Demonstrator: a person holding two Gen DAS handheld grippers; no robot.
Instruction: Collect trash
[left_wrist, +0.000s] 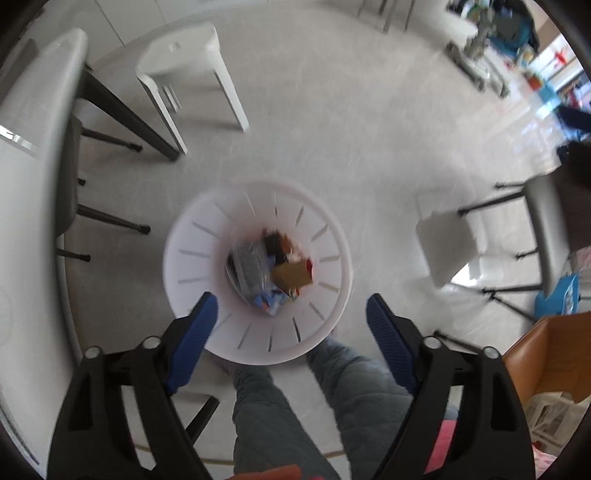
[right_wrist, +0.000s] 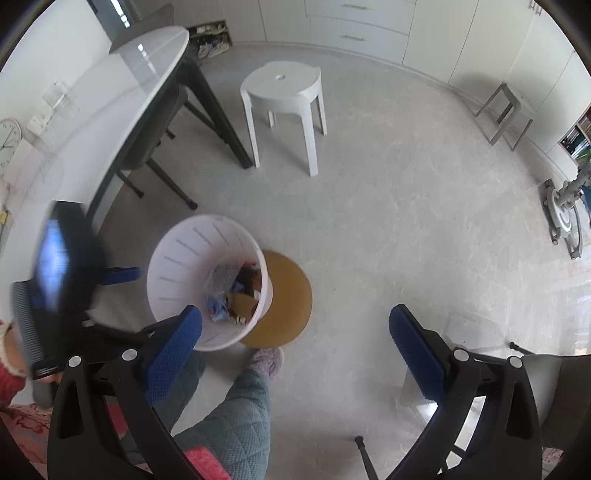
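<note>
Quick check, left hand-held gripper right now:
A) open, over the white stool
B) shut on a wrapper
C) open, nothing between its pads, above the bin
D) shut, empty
C: the left hand-held gripper has its blue pads spread wide with nothing between them, looking down into the white bin that holds trash.

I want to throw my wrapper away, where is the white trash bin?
The white trash bin stands on the floor by the person's feet, between the table and a round brown mat, near the white stool.
</note>
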